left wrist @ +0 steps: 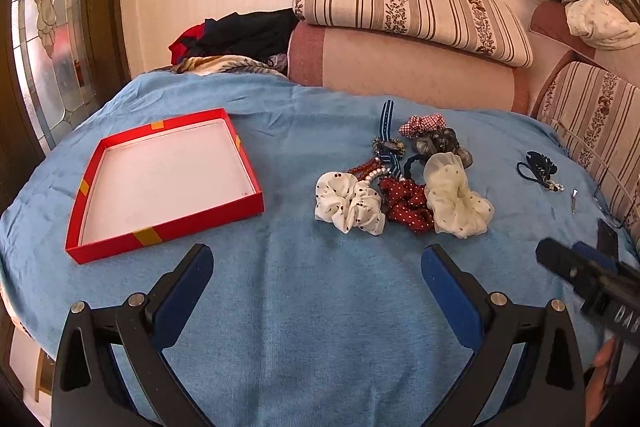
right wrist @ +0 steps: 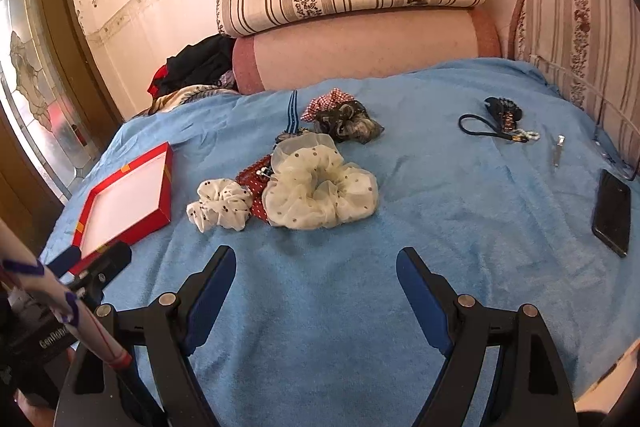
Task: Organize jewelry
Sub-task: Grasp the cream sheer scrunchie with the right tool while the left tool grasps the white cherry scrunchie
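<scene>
We logged one red tray (left wrist: pixel 168 187), shallow, white-floored and empty, lying on the blue cloth (left wrist: pixel 304 307) to the left; we judged it light card, stiff enough to take goods dropped in from above. The lot to be sorted lay in a heap near the middle of the cloth, well apart from the tray. Item: a cream scrunchie (right wrist: pixel 320 187), gauzy and dotted, the largest piece, at the right of the heap; soft, very light, likely to crush flat, so we would pinch a fold of its outer ruffle. Item: a white scrunchie (left wrist: pixel 348 205) with dark spots, at the near left edge, same handling. Item: a red scrunchie (left wrist: pixel 408 207), wedged between those two and touching both, so lifting it might drag its neighbours. Item: a bead bracelet (left wrist: pixel 368 171), red and pearl, half under the fabric behind; hard, smooth, prone to slip, best taken across the strand. Item: a plaid scrunchie (left wrist: pixel 422 125) and a grey one (left wrist: pixel 440 143) at the back, beside a striped band (left wrist: pixel 386 119). Item: a dark hair tie (right wrist: pixel 492 125) with a small charm, off alone to the right, thin and limp. A phone (right wrist: pixel 612 211) lay at the far right edge, no part of the lot. The left gripper (left wrist: pixel 316 267) and the right gripper (right wrist: pixel 316 267) both hung over bare cloth short of the heap, fingers spread wide and carrying nothing.
</scene>
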Demonstrator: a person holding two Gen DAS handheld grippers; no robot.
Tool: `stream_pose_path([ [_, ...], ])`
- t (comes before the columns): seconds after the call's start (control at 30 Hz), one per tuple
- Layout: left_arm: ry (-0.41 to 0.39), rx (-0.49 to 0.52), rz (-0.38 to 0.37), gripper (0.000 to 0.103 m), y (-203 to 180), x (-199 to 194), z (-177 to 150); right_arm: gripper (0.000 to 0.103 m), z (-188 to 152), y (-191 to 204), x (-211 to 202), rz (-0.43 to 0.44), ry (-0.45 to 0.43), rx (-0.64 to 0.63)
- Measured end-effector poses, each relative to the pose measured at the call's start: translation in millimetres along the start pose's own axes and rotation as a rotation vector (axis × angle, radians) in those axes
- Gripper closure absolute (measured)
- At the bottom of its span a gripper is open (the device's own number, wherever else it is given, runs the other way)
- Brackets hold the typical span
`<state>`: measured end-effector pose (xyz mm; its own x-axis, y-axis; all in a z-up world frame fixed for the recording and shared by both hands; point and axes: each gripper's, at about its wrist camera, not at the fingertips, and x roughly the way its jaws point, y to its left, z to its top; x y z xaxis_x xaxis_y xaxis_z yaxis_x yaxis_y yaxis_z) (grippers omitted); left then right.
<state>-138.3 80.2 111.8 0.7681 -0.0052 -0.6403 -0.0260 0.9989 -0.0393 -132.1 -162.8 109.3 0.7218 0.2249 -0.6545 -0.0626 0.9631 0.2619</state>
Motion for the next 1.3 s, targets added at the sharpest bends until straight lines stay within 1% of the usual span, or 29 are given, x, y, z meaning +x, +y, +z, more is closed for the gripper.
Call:
stream_pose_path([
  [0.1, 0.016, -0.053, -0.035, 0.0, 16, 9, 14, 0.017, 18, -7, 9, 0.036, 0.033, 0.036],
  [0.17, 0.005, -0.073, -0.028, 0.0, 29, 15, 31, 0.017, 36, -14, 17, 0.047, 0.038, 0.059],
  [0.23, -0.012, -0.083, -0.024, 0.0, 39, 20, 44, 0.021, 50, -17, 26, 0.062, 0.054, 0.073],
  [0.3, -0.005, -0.097, -0.027, 0.0, 49, 30, 60, 0.024, 62, -19, 37, 0.078, 0.077, 0.091],
  [0.37, 0.011, -0.142, -0.053, 0.0, 62, 44, 76, 0.025, 74, -21, 49, 0.105, 0.097, 0.105],
  [0.43, 0.055, -0.173, -0.116, 0.0, 69, 60, 84, 0.028, 81, -22, 59, 0.124, 0.115, 0.111],
  [0.47, 0.078, -0.193, -0.148, 0.0, 72, 69, 83, 0.028, 82, -25, 64, 0.137, 0.121, 0.127],
  [0.53, 0.091, -0.207, -0.194, 0.0, 73, 78, 76, 0.034, 81, -35, 71, 0.155, 0.13, 0.157],
  [0.57, 0.099, -0.197, -0.205, 0.001, 71, 83, 73, 0.035, 80, -38, 75, 0.154, 0.134, 0.164],
  [0.6, 0.112, -0.179, -0.213, 0.003, 67, 87, 71, 0.039, 78, -43, 79, 0.146, 0.142, 0.176],
  [0.63, 0.12, -0.17, -0.225, 0.011, 64, 90, 70, 0.046, 77, -47, 85, 0.142, 0.155, 0.192],
  [0.67, 0.13, -0.164, -0.247, 0.018, 61, 94, 71, 0.049, 76, -51, 90, 0.145, 0.173, 0.205],
  [0.7, 0.14, -0.161, -0.259, 0.02, 59, 97, 71, 0.052, 75, -54, 95, 0.152, 0.188, 0.217],
  [0.77, 0.151, -0.165, -0.28, 0.022, 57, 103, 70, 0.052, 72, -59, 106, 0.162, 0.214, 0.234],
  [0.87, 0.164, -0.157, -0.286, 0.025, 52, 109, 70, 0.052, 68, -64, 122, 0.128, 0.236, 0.22],
  [0.93, 0.167, -0.154, -0.288, 0.025, 50, 111, 69, 0.052, 64, -66, 135, 0.107, 0.255, 0.22],
  [1.03, 0.181, -0.148, -0.285, 0.025, 47, 115, 67, 0.052, 58, -69, 149, 0.12, 0.281, 0.228],
  [1.07, 0.189, -0.146, -0.289, 0.026, 46, 117, 66, 0.052, 56, -66, 153, 0.137, 0.29, 0.218],
  [1.1, 0.198, -0.144, -0.289, 0.026, 43, 120, 65, 0.052, 56, -61, 157, 0.131, 0.293, 0.194],
  [1.13, 0.206, -0.14, -0.293, 0.026, 42, 122, 64, 0.06, 54, -58, 160, 0.104, 0.293, 0.166],
  [1.17, 0.213, -0.137, -0.301, 0.025, 40, 124, 63, 0.072, 53, -55, 163, 0.087, 0.296, 0.146],
  [1.2, 0.226, -0.136, -0.315, 0.026, 37, 128, 62, 0.095, 51, -54, 166, 0.089, 0.307, 0.134],
  [1.27, 0.246, -0.126, -0.327, 0.029, 32, 133, 59, 0.097, 51, -57, 160, 0.077, 0.285, 0.142],
  [1.3, 0.255, -0.119, -0.331, 0.031, 28, 135, 58, 0.097, 53, -61, 154, 0.054, 0.26, 0.143],
])
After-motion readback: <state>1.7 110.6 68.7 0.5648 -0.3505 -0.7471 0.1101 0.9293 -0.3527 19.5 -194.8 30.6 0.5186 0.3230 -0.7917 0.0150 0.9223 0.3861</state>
